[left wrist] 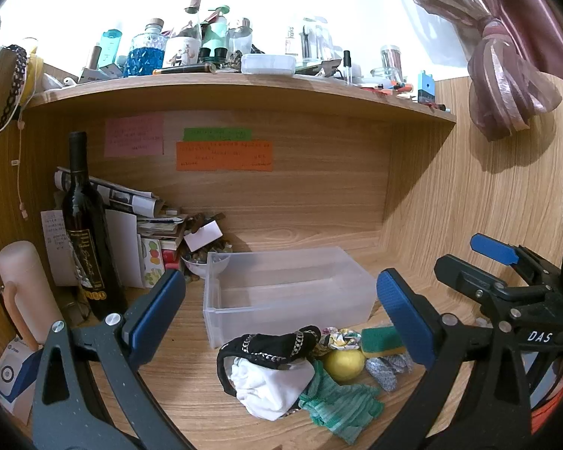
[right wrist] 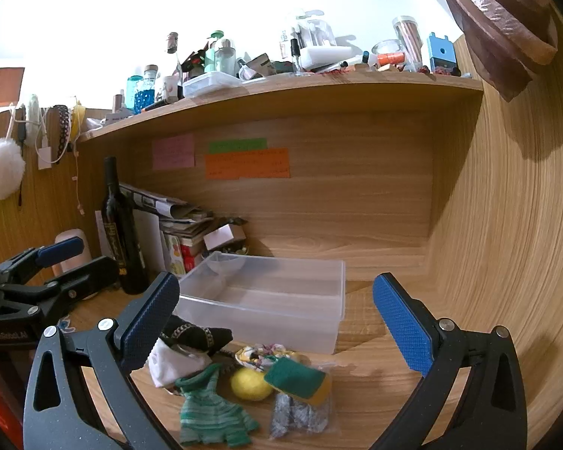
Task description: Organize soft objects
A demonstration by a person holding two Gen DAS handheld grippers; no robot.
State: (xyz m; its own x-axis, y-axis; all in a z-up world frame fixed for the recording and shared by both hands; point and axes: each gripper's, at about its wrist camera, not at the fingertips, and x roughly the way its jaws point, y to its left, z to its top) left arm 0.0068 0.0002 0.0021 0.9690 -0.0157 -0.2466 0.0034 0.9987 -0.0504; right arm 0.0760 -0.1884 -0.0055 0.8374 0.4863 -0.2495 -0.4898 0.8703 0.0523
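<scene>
1. A clear plastic bin (left wrist: 289, 288) sits on the wooden surface (left wrist: 191, 405) under a cluttered shelf (left wrist: 244, 86). In the left wrist view its long axis runs left to right, its open top faces up, and nothing shows inside.
2. A small pile of soft things lies just in front of the bin: a black patterned cloth (left wrist: 270, 345) draped over a white cloth (left wrist: 270, 386), a green striped knit piece (left wrist: 337, 401) touching them, a yellow ball (left wrist: 344, 364), a green and yellow sponge (left wrist: 381, 340), a floral scrunchie (left wrist: 339, 337) and a grey mesh scrubber (left wrist: 388, 367).
3. The left tool (left wrist: 281, 322) hangs above the pile, fingers spread wide, holding nothing.
4. The right tool (right wrist: 277, 322) hangs over the same pile, fingers also spread wide and empty.
5. A dark wine bottle (left wrist: 84, 236) stands upright left of the bin.
</scene>
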